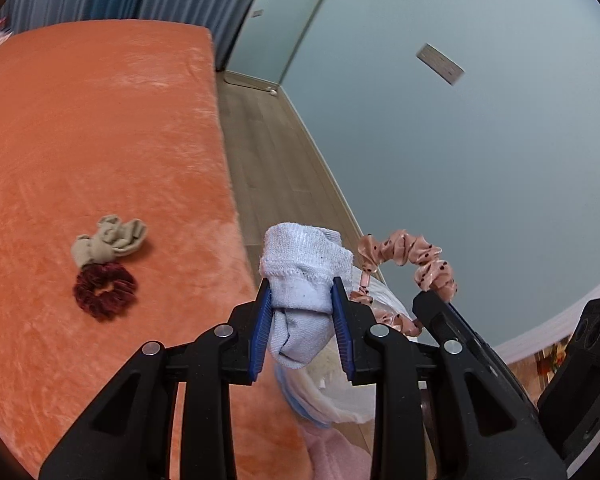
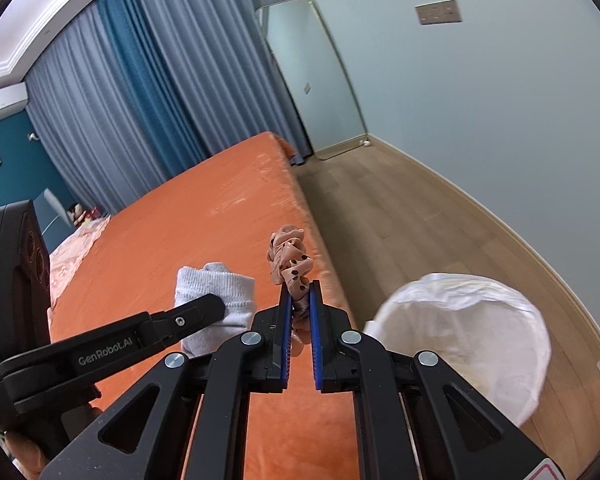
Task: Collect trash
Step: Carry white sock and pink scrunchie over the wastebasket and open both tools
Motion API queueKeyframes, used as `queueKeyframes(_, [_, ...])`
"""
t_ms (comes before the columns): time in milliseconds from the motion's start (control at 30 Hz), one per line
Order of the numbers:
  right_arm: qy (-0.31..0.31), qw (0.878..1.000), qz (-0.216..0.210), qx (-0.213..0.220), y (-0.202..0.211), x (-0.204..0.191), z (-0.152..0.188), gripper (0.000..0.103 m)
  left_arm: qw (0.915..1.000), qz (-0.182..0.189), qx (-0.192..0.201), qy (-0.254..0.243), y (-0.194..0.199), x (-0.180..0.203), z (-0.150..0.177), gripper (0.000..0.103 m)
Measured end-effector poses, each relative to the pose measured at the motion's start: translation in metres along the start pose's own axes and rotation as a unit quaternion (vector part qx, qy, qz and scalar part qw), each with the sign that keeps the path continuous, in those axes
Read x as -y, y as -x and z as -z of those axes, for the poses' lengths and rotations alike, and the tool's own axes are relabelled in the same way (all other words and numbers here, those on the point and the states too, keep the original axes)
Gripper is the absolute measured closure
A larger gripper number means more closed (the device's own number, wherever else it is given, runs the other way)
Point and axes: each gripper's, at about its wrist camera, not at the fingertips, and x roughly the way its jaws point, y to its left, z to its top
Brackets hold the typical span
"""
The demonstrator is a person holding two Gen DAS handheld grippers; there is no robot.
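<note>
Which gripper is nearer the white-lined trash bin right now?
Right. The right gripper, shut on the pink dotted scrunchie, sits beside the white-lined trash bin; the left gripper, holding the white sock, is farther off.

My right gripper hid the lower part of the pink scrunchie. The lined bin was cut by my gripper's frame. Small things at the bed's far end were too blurred to identify.

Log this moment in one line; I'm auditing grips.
left gripper: shut on white sock | right gripper: shut on pink scrunchie | lined bin: nearby
</note>
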Motion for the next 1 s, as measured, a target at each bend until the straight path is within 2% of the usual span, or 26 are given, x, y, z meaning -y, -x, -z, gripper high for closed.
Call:
queueKeyframes(200, [-0.029, 0.999, 0.024, 0.013, 0.022, 0.042, 0.001, 0.095, 0.9991, 0.013, -0.02, -0.035, -0.013, 0.049, 0.021, 0.075])
queueKeyframes(500, [-0.058, 0.997, 0.047, 0.02, 0.039, 0.085, 0.008, 0.095, 0.9963, 0.027, -0.041, -0.07, -0.032, 0.091, 0.037, 0.075])
queueKeyframes(933, [-0.071, 0.996, 0.056, 0.021, 0.041, 0.094, 0.014, 0.094, 0.9942, 0.033, -0.055, -0.086, -0.049, 0.111, 0.045, 0.073])
queueKeyframes(967, [-0.071, 0.996, 0.057, 0.021, 0.042, 0.094, 0.014, 0.093, 0.9943, 0.033, -0.054, -0.086, -0.048, 0.111, 0.045, 0.073])
queueKeyframes(1000, [-0.07, 0.996, 0.058, 0.022, 0.042, 0.091, 0.014, 0.089, 0.9946, 0.033, -0.051, -0.084, -0.048, 0.11, 0.045, 0.067])
